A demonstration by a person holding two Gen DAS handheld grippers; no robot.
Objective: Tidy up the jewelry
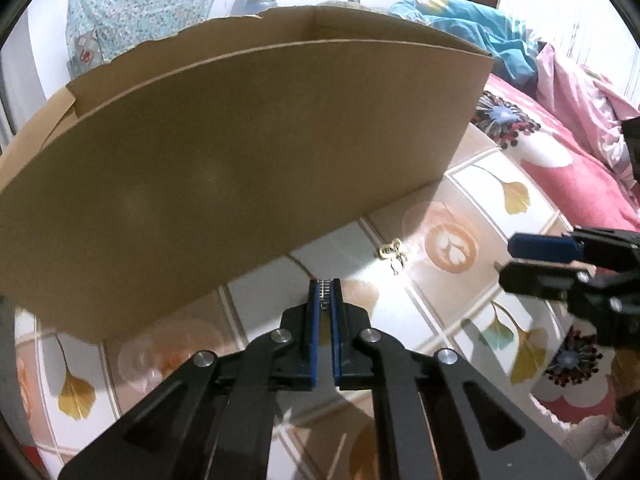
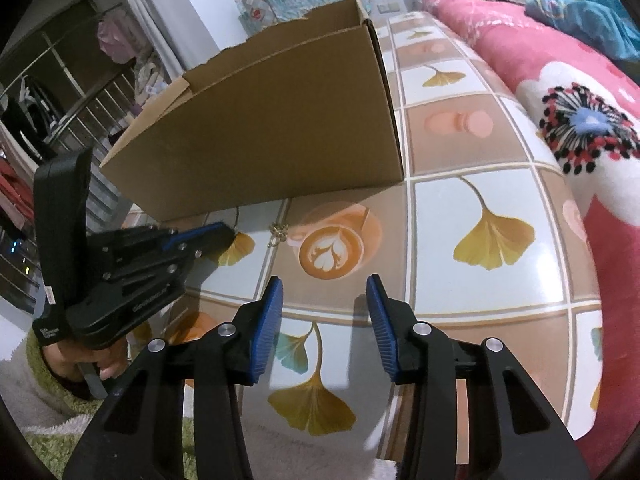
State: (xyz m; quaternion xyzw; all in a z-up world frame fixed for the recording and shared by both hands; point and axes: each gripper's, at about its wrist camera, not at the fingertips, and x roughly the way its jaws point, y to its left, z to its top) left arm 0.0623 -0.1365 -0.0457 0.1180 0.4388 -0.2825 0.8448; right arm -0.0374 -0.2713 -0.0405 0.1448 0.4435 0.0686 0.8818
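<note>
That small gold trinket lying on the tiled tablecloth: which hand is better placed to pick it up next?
Probably the right: its fingers stand open and empty, facing the gold trinket. The left fingers are already shut on a small silvery piece.

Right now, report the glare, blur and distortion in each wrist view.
Left wrist view: fisheye bows the cardboard box into an arc; a bright glare patch on the tablecloth washes out the area beside the small gold jewelry piece; the box edge looks soft. Right wrist view: sharper, tile lines curve outward, a milder sheen lies between the right gripper fingers.
</note>
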